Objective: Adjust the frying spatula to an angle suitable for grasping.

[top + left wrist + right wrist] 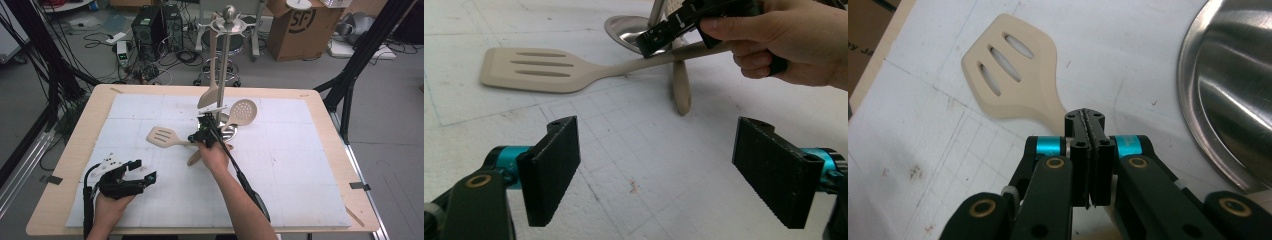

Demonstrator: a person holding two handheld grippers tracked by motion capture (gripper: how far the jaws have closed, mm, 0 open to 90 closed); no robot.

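- My right gripper (pixel 204 134) sits near the middle of the desk (pixel 75 165), just in front of the utensil stand (pixel 226 60).
- Its fingers (pixel 1080 150) are pressed together in the right gripper view, with barely a seam between them. They sit right over the handle of the slotted spatula (pixel 162 135), just behind its neck. I cannot tell for sure whether the handle is pinched between them or only lies under them.
- The slotted spatula lies flat on the white foam mat (pixel 300 190). Its three-slot blade points to my left and its handle runs toward the stand's base.
- In the left gripper view the handle of a second cream utensil (pixel 681 87) crosses under the spatula handle, its rounded end pointing toward me.
- The stand's shiny round base (pixel 1233 95) is the only dish-like thing here. The pole rises from it, and I see nothing loose lying in the bare part of it.
- One cream spoon (pixel 211 85) hangs from the stand's top ring.
- A perforated skimmer (pixel 242 112) leans by the base on the right side, head up.
- My left gripper (pixel 131 176) rests low at the near left of the mat, well apart from the utensils. Its fingers (pixel 551 167) are spread wide with nothing between them.
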